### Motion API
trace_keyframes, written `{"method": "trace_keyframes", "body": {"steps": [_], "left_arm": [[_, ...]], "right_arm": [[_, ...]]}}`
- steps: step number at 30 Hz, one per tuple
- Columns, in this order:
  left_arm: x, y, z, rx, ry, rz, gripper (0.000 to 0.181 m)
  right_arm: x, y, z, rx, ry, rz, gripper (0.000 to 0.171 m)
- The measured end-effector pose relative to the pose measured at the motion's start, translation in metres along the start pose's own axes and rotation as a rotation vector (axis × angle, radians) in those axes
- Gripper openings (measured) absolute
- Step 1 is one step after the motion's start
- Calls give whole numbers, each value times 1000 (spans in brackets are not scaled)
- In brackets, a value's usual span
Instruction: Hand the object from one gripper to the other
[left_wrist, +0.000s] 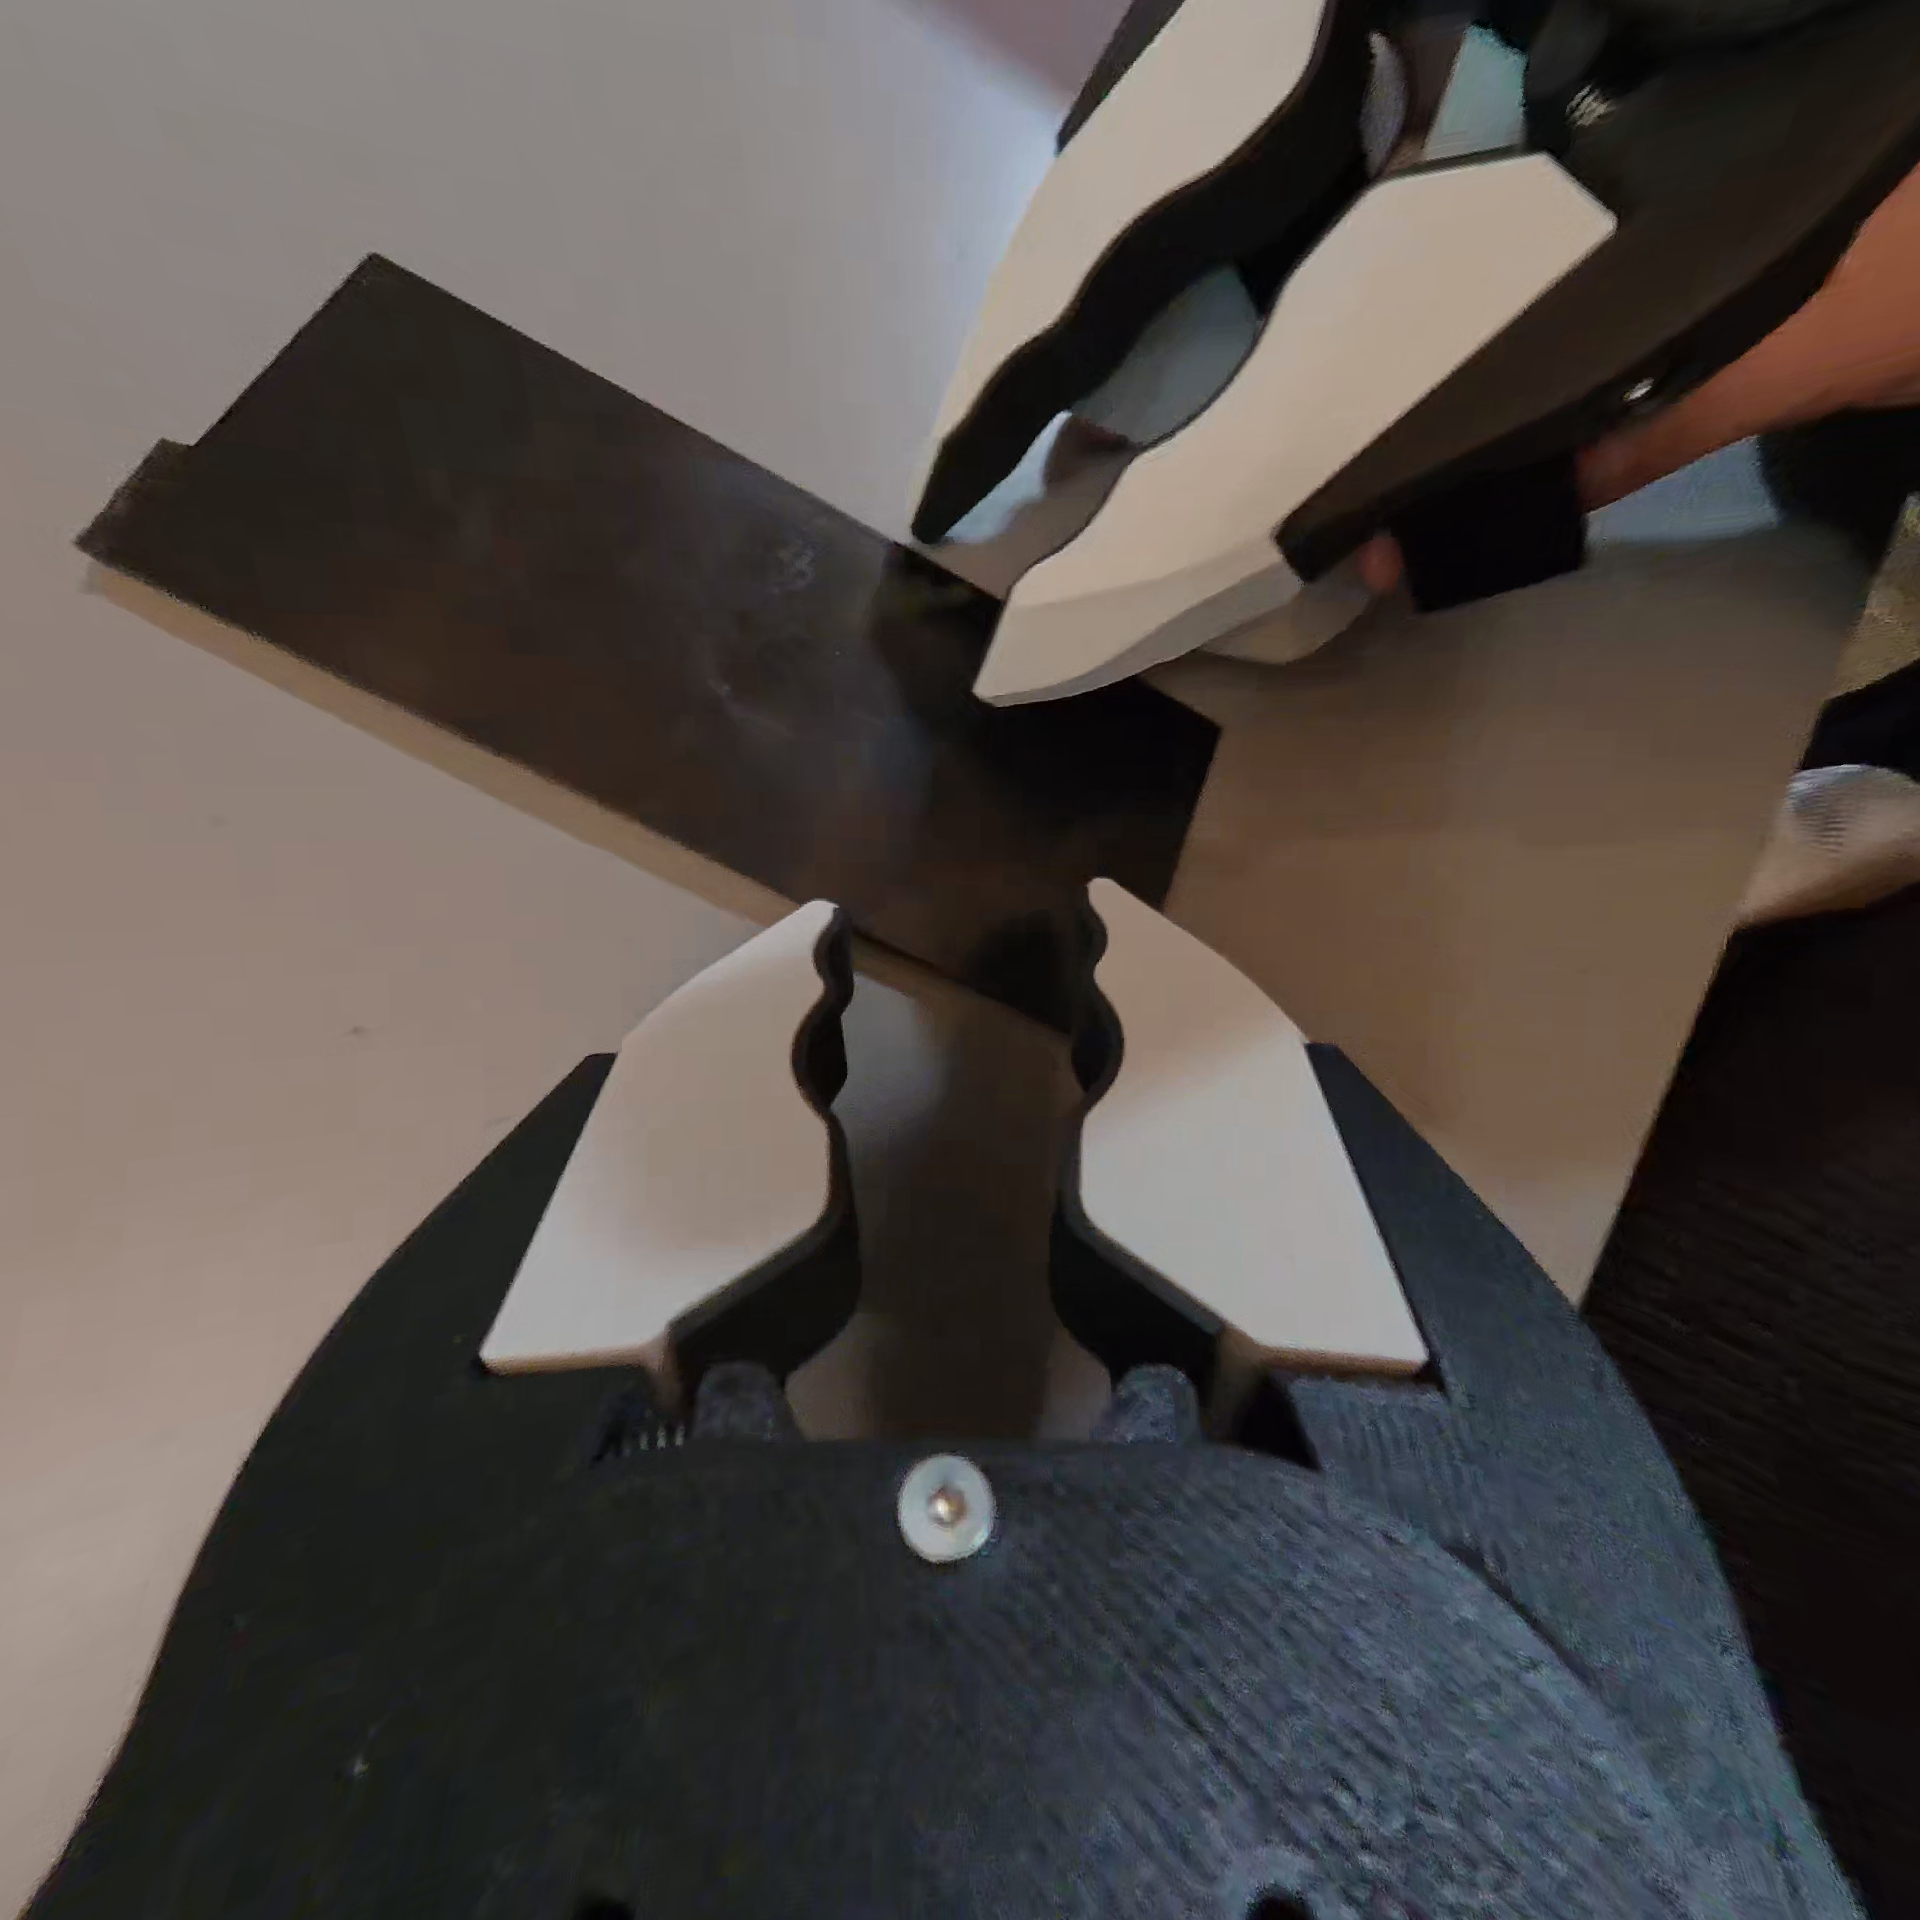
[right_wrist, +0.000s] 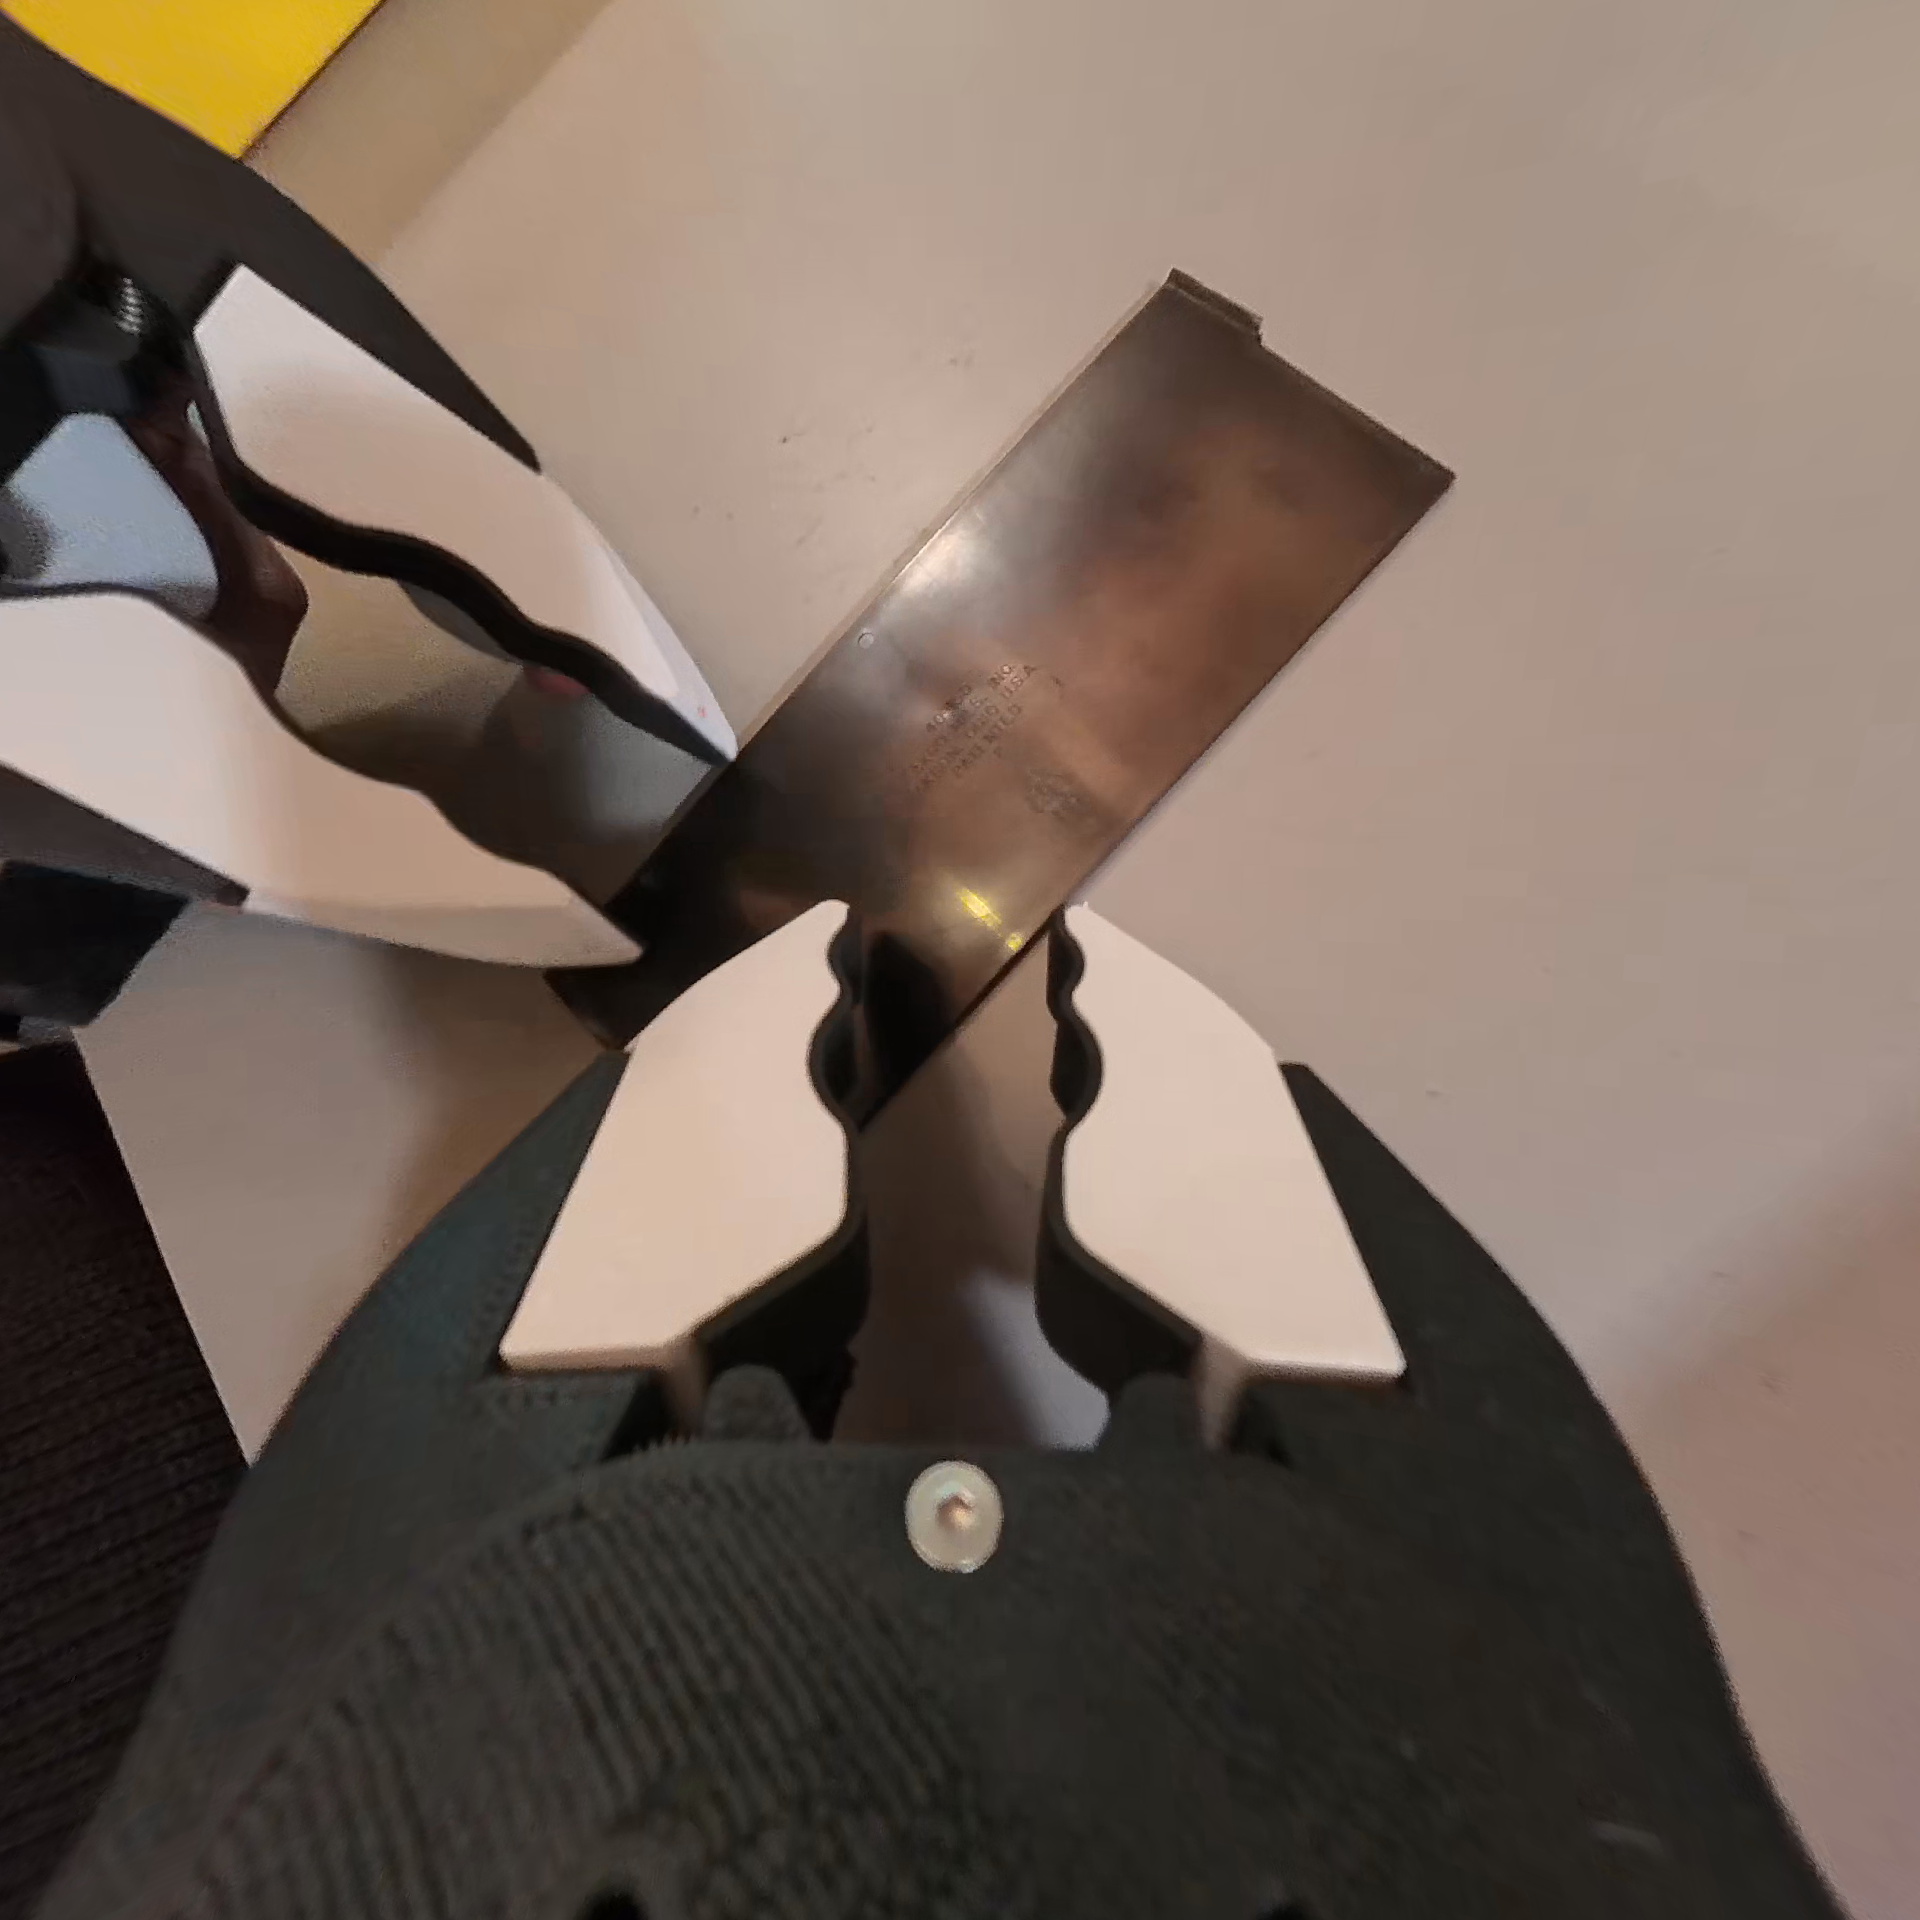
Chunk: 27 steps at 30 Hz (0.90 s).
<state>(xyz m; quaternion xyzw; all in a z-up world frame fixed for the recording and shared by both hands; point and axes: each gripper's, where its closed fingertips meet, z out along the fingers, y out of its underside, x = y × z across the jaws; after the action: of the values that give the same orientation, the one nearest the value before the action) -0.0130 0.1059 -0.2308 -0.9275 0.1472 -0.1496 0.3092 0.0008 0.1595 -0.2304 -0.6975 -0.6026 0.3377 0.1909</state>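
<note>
The metal plate (left_wrist: 582, 613) is a thin, flat, elongated rectangle with a dark, dull-glossy surface that carries smudges and soft reflections. One short end has a small stepped notch at its corner; in the right wrist view the plate (right_wrist: 1122, 644) shows this notch at its far upper end, together with faint stamped markings near mid-length and a small yellow glint near the lower edge. The plate is held in the air above a pale table (left_wrist: 208, 935), lying roughly level and slanted across each view, and both tools meet at its unnotched end. The left gripper (left_wrist: 966, 925) has its white fingers with black wavy inner pads set a moderate way apart; the plate's long edge passes between the fingertips, and the right-hand pad appears to touch it, but whether both pads press on it cannot be told. The right gripper (right_wrist: 951, 920) is likewise partly spread around the plate's lower edge, which sits against the left pad, with a visible gap to the other pad. Seen from the left wrist view, the right gripper (left_wrist: 956, 613) comes in from the upper right, held by a hand (left_wrist: 1766, 416), its tips straddling the plate. A yellow surface (right_wrist: 187, 62) lies at the upper left corner of the right wrist view.
</note>
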Motion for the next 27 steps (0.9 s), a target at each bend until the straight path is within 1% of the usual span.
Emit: {"method": "trace_keyframes", "body": {"steps": [3, 5, 9, 15, 21, 27], "left_arm": [[13, -5, -2, 34, 128, -99, 35], [11, -6, -4, 53, 169, -157, 29], [15, -9, -7, 83, 257, -234, 26], [18, -11, -6, 106, 289, -261, 19], [22, -14, -6, 129, 380, -345, 14], [22, -13, -6, 130, 409, -372, 9]], "right_arm": [[2, 1, 0, -9, 14, -4, 36], [5, 3, -1, -21, 35, -13, 36], [6, 5, -3, -41, 50, -16, 37], [4, 8, -6, -72, 39, 1, 38], [-12, 10, -4, -86, -50, 37, 37], [-22, 8, -4, -79, -112, 63, 34]]}}
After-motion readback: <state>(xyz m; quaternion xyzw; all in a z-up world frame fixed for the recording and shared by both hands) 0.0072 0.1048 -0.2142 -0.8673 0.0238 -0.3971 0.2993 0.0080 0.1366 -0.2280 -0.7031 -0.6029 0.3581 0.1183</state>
